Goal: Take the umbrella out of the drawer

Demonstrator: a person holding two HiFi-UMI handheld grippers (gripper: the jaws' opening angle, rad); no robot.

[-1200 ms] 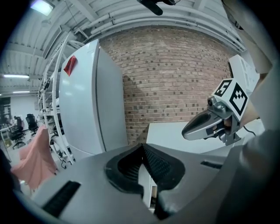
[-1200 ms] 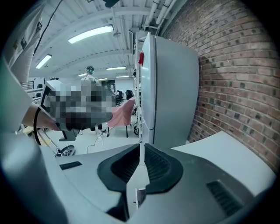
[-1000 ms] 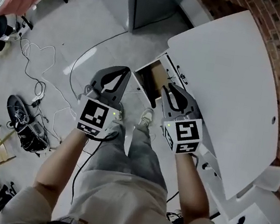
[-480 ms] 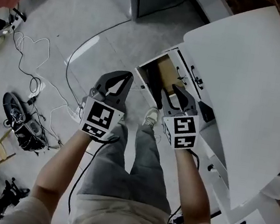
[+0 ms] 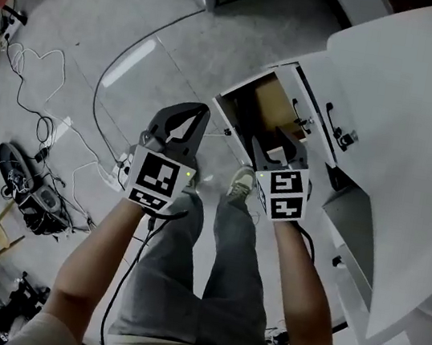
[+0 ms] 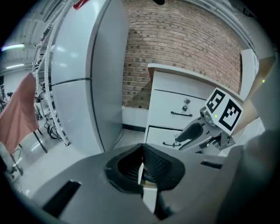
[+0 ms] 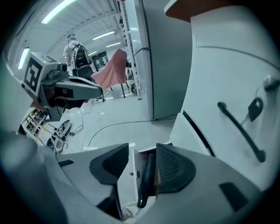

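A person stands over an open drawer (image 5: 250,83) of a white desk (image 5: 404,116), a gripper in each hand. The right gripper (image 5: 282,141) hangs above the drawer, its jaws just opened to a moderate gap. Through that gap shows a dark folded umbrella (image 7: 146,175), ungripped, lying along the drawer with its strap loop nearest the camera. The left gripper (image 5: 195,112) hovers over the floor, jaws together and empty.

Blk umbrella (image 7: 147,177) — lengthwise in open drawer (image 5: 269,103)
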